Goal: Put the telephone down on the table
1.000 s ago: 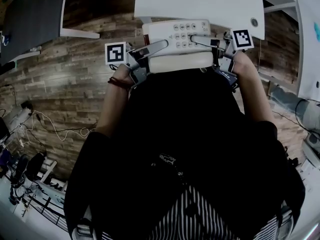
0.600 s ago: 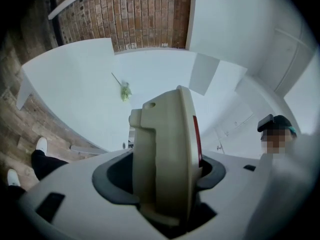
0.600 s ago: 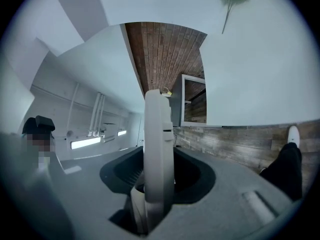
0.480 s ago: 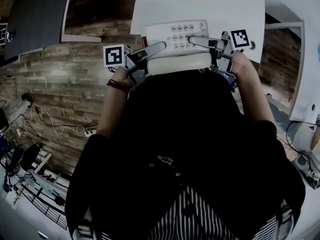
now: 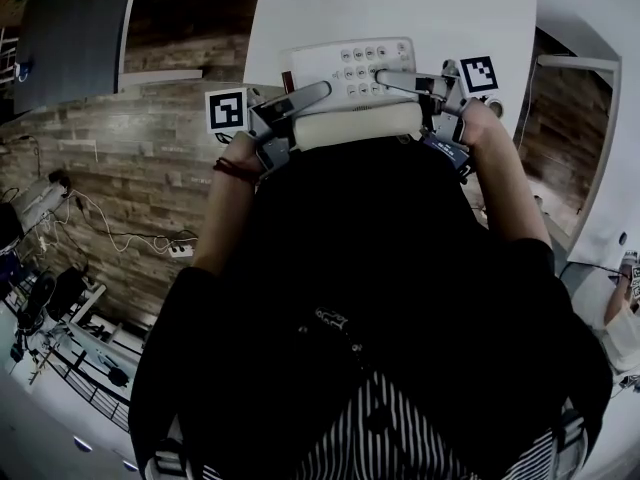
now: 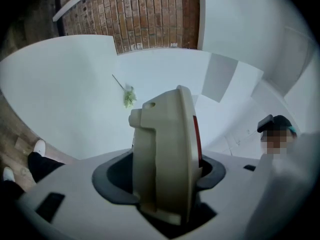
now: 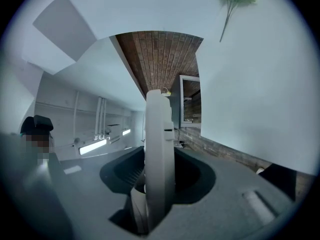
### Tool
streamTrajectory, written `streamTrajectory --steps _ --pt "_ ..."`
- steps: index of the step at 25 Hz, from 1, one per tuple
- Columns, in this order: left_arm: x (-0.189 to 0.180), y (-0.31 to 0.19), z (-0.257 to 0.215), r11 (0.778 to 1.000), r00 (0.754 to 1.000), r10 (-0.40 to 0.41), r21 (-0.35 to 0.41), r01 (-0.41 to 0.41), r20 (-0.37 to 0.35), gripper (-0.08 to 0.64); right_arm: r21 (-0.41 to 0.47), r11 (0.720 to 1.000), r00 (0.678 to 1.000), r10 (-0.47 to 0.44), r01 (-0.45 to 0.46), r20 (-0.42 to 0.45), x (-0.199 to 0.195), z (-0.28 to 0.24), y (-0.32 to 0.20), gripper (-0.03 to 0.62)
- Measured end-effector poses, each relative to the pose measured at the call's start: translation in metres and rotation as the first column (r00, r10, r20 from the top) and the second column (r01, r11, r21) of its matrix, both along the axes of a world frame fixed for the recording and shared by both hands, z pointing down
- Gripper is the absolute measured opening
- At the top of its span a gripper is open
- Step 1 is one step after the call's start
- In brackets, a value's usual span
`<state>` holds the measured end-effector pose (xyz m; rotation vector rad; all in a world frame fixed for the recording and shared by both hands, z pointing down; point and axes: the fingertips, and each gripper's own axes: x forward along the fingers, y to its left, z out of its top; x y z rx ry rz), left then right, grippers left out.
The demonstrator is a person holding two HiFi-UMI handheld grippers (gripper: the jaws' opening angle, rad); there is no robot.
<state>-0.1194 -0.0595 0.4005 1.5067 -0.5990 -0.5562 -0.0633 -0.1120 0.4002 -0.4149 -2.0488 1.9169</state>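
Telephone [image 5: 352, 66] held level over near edge of tabletop [image 5: 400, 3]. Left gripper [image 5: 315, 100] and right gripper [image 5: 388, 81] each clamp one end. Judged rigid, smooth plastic, fairly light. End grips suit; handset [image 5: 355, 125] may slide.

Black top [image 5: 360, 268], striped trousers [image 5: 400, 443]
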Motion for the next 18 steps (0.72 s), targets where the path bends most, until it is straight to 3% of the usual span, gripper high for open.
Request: streamTrajectory --steps 11,18 --pt "0.017 -0.017 0.005 0.996 1.0 0.01 -0.087 -0.008 0.026 0.282 -0.077 0.997 1.0 0.007 -0.006 0.013 0.015 0.013 -0.018 0.163" --pt "0.021 -0.026 0.019 0.992 0.998 0.059 -0.111 -0.056 0.021 0.282 -0.093 0.993 0.997 0.073 -0.072 -0.001 0.023 0.025 -0.023 0.163"
